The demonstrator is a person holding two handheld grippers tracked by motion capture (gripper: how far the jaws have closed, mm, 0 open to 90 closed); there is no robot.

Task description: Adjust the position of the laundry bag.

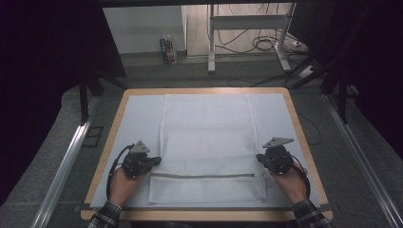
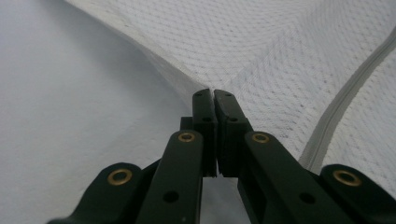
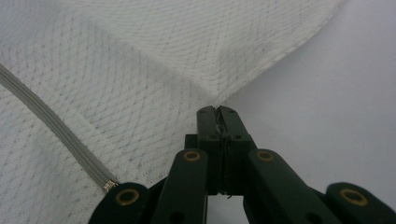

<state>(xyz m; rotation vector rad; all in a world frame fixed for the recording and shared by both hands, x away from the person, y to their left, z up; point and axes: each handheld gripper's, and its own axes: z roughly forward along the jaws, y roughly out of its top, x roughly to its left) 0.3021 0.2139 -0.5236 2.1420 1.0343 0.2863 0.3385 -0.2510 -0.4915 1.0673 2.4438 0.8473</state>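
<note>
A white mesh bag (image 1: 206,137) with a grey zipper (image 1: 204,175) lies flat on the pale table cover. My left gripper (image 1: 156,160) is shut on the bag's left edge, just above the zipper line. In the left gripper view the jaws (image 2: 214,95) pinch the mesh fabric (image 2: 280,56), which rises in a fold from them. My right gripper (image 1: 259,157) is shut on the bag's right edge at the same height. The right gripper view shows its jaws (image 3: 218,111) closed on the mesh (image 3: 116,70), with the zipper end (image 3: 108,185) at lower left.
The wooden table (image 1: 108,142) carries a light grey cover (image 1: 138,114). Beyond its far edge stand a white desk frame (image 1: 247,28) with cables and a small box (image 1: 167,50) on the floor. Metal rails (image 1: 66,161) run along both sides.
</note>
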